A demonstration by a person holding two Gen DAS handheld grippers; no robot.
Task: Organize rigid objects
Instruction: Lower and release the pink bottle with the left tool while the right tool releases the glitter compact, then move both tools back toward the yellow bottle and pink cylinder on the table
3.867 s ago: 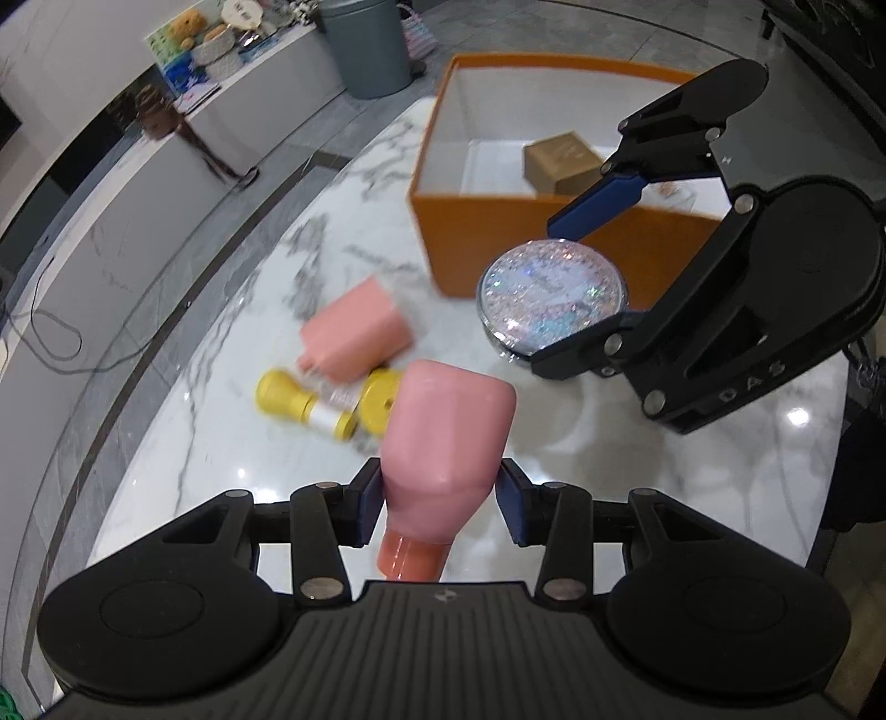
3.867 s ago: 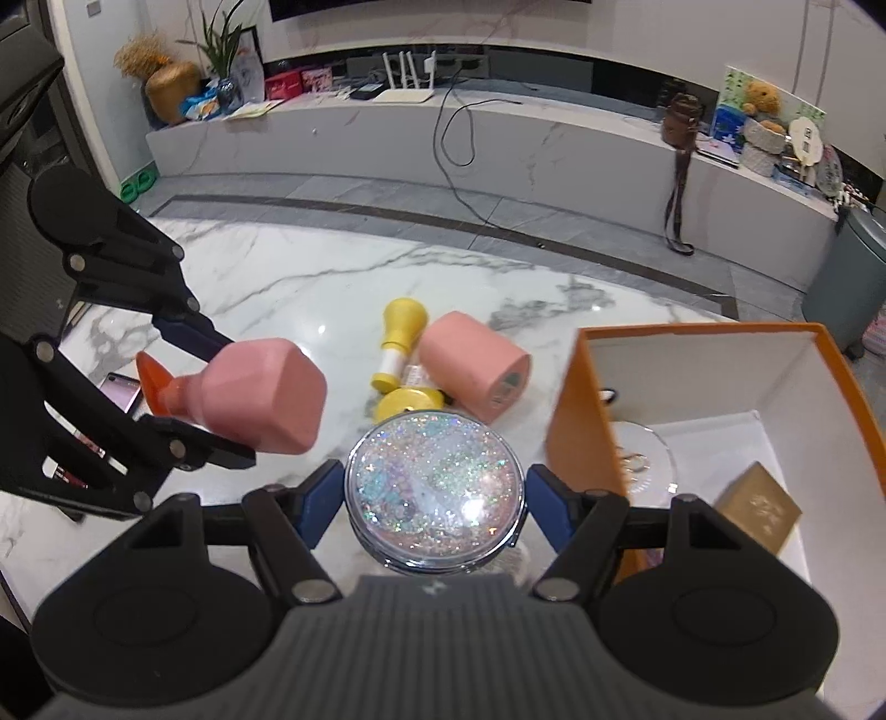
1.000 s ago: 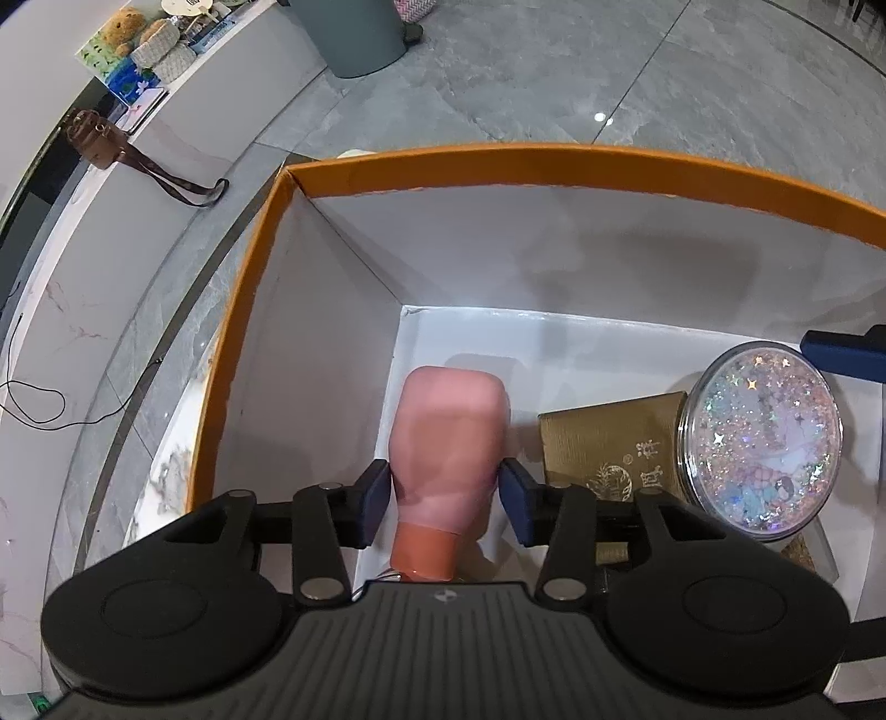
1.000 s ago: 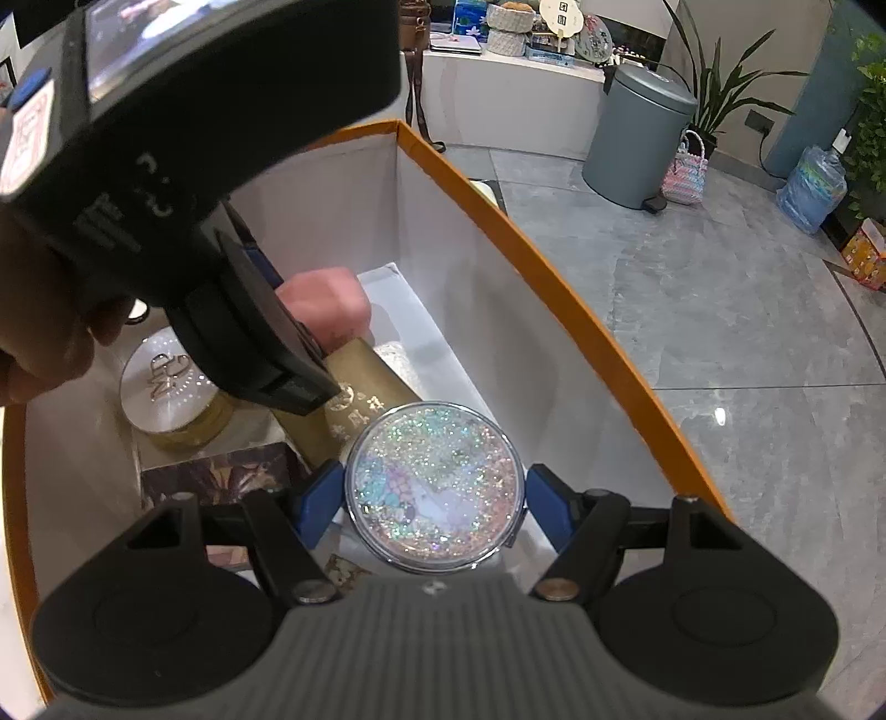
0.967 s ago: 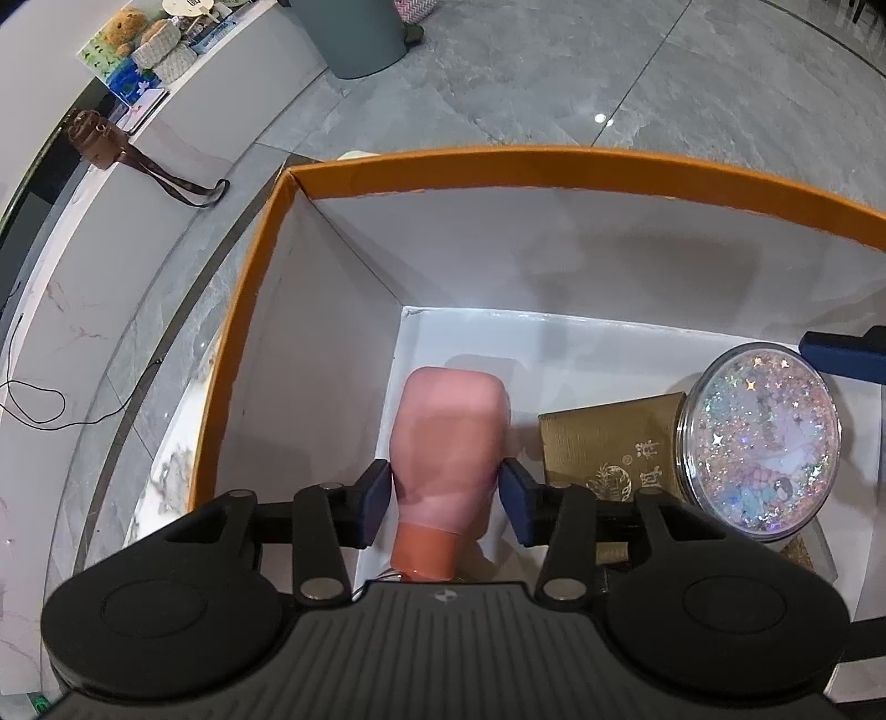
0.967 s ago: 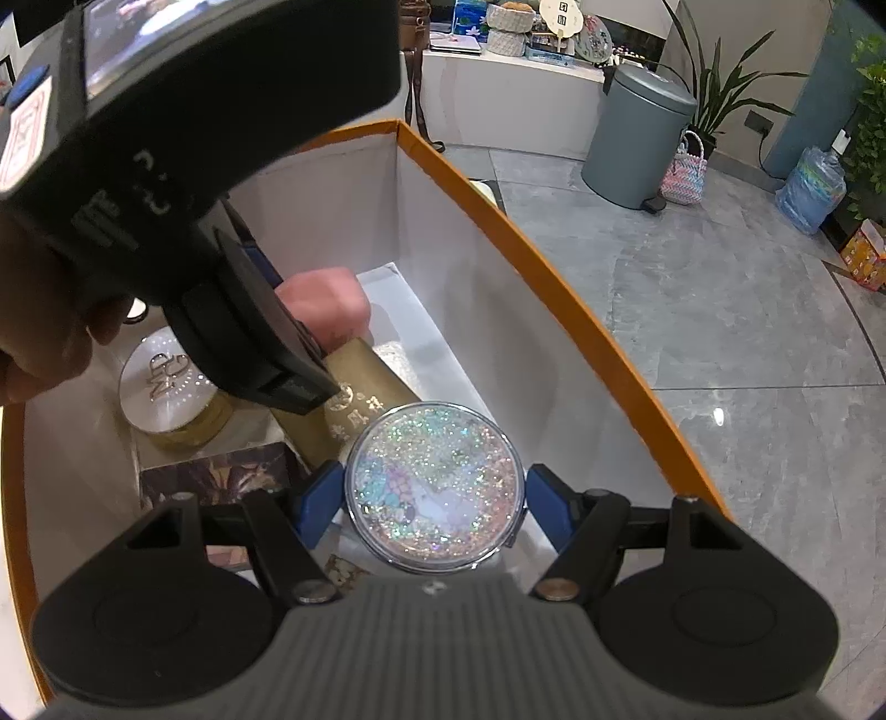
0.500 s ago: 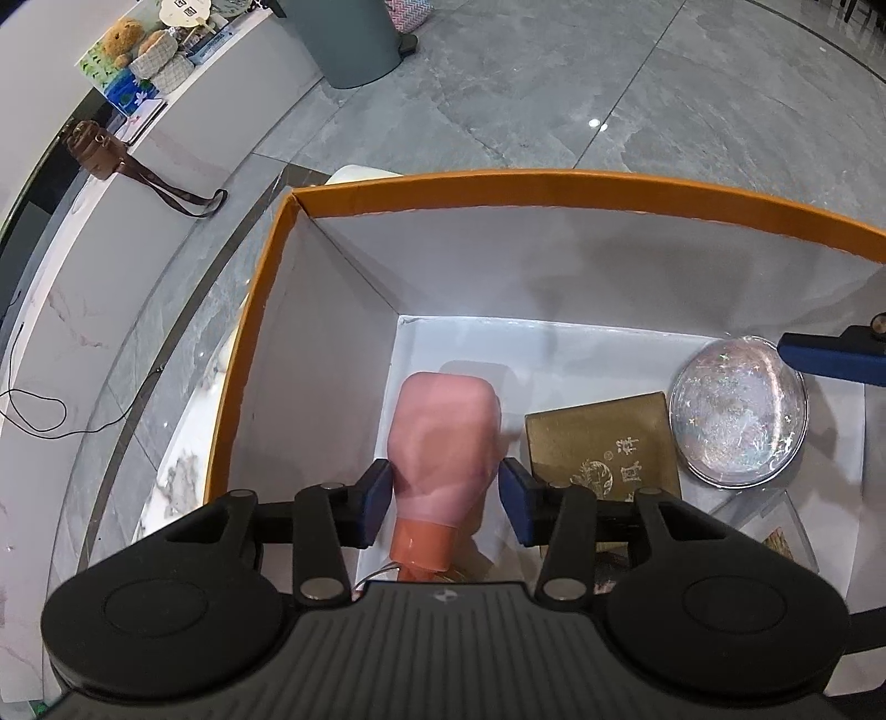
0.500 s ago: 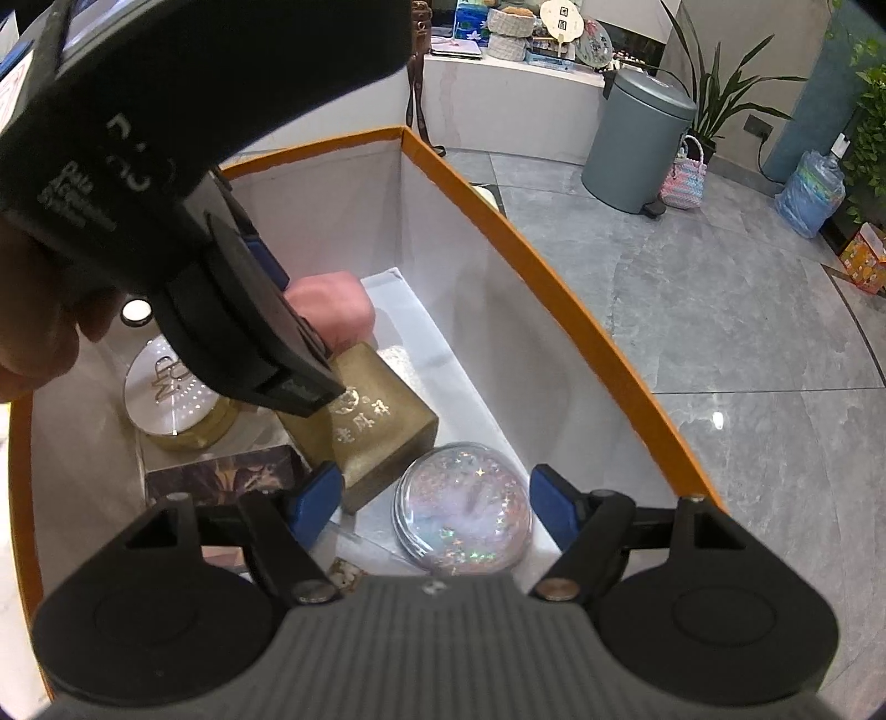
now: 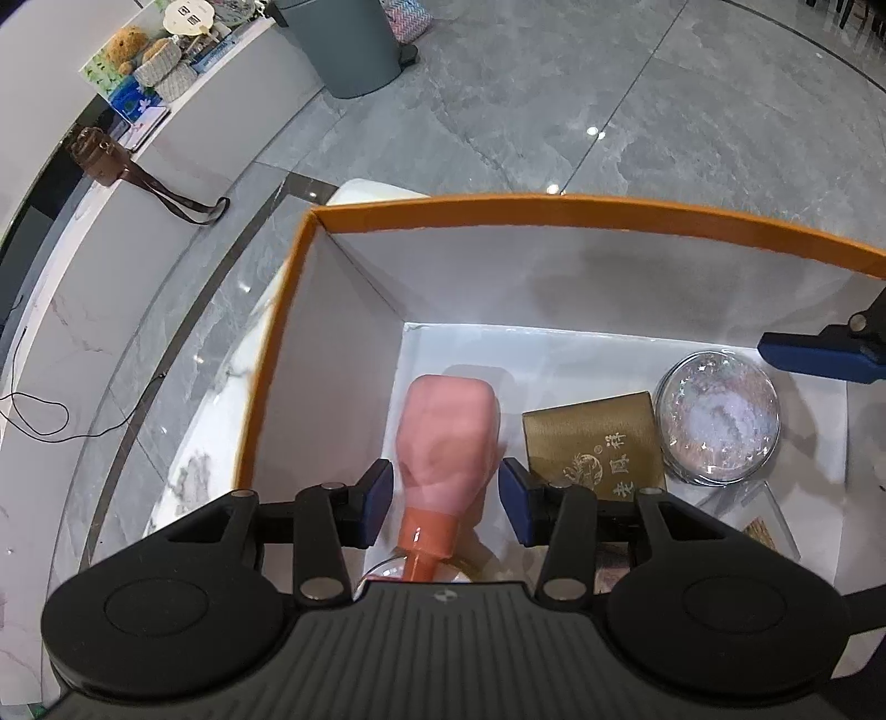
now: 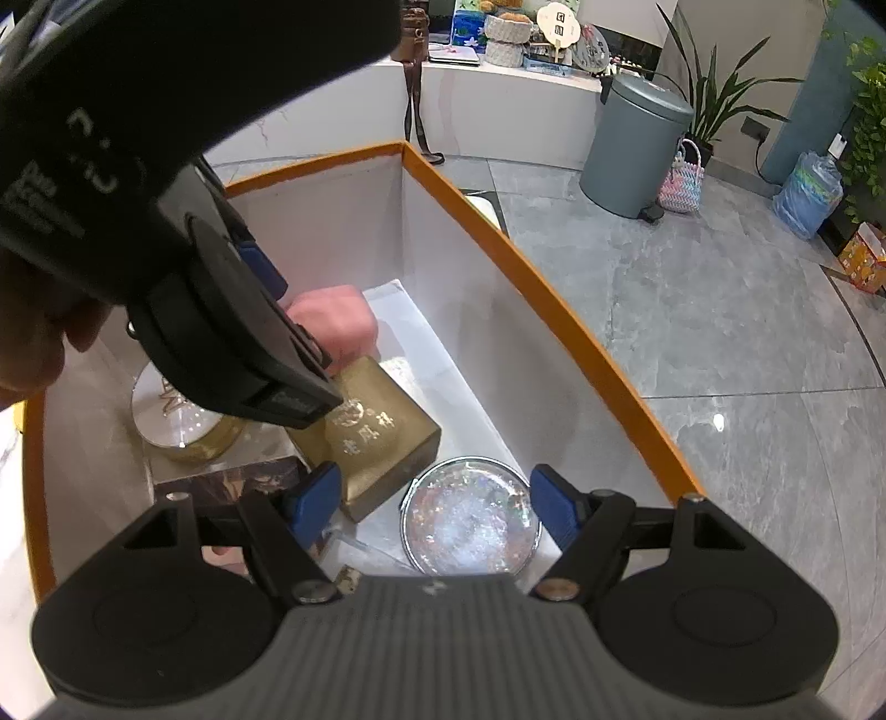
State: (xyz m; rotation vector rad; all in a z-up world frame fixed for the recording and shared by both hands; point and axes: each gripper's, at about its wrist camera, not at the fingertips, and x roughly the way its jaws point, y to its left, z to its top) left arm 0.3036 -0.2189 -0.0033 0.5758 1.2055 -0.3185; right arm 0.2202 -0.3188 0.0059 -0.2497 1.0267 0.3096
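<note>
Left wrist view: you look steeply down along the left gripper point(image 9: 446, 501) into the orange box point(image 9: 554, 204), close above its floor, with grey floor tiles and a white counter beyond the far rim.
Right wrist view: you look down along the right gripper point(image 10: 437, 507) into the same orange box point(image 10: 554, 310) from its other end, close in; the left gripper's body fills your upper left.
Shared: both views hold the gold box point(image 9: 595, 443) point(image 10: 382, 437), the glitter disc point(image 9: 720, 418) point(image 10: 470, 518), the pink bottle point(image 9: 448, 437) point(image 10: 338, 321) and the grey bin point(image 9: 343, 41) point(image 10: 631, 147).
</note>
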